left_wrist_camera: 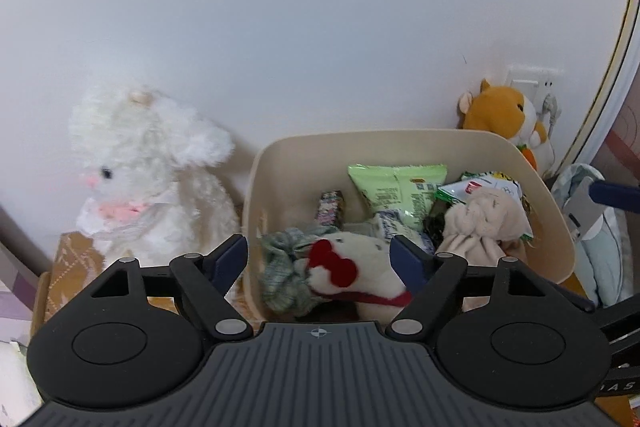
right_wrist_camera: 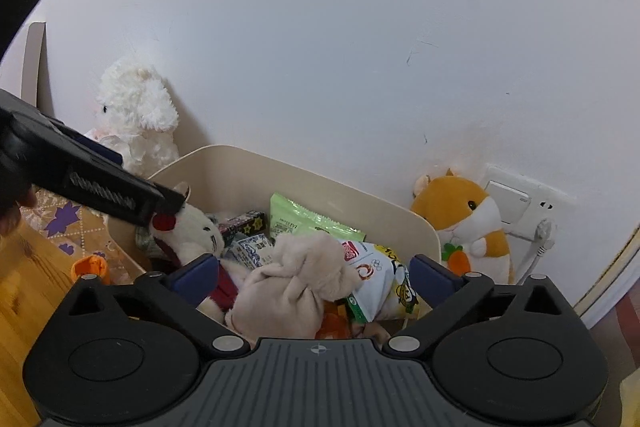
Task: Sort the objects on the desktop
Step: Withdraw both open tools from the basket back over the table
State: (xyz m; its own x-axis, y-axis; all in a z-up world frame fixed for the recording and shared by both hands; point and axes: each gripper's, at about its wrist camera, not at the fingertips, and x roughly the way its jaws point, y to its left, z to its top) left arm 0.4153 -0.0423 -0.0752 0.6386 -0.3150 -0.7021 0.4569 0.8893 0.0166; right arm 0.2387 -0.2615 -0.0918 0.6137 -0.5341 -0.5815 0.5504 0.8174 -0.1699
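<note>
Sorting well along: beige bin (left_wrist_camera: 400, 143) beneath both tools already loaded with plush toys and snack packets. Left tool (left_wrist_camera: 320, 259), right tool (right_wrist_camera: 316, 275) spread wide, gripping nothing. White plush (left_wrist_camera: 148, 171), hamster plush (right_wrist_camera: 468, 219) left outside.

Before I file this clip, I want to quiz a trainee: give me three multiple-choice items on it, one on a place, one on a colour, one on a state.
1. Where does the orange hamster toy sit?
A. Inside the bin
B. Outside the bin, against the wall by the socket
C. On top of the white fluffy toy

2. What colour is the bow on the cream plush toy in the bin?
A. Red
B. Blue
C. Yellow

3. How does the right gripper stand?
A. Shut on a snack bag
B. Shut on nothing
C. Open, holding nothing

Answers:
1. B: it sits beyond the bin's rim, beside the wall socket.
2. A: the bow shows bright red in the left wrist view.
3. C: its fingers are spread wide above the bin's contents and press on nothing.
</note>
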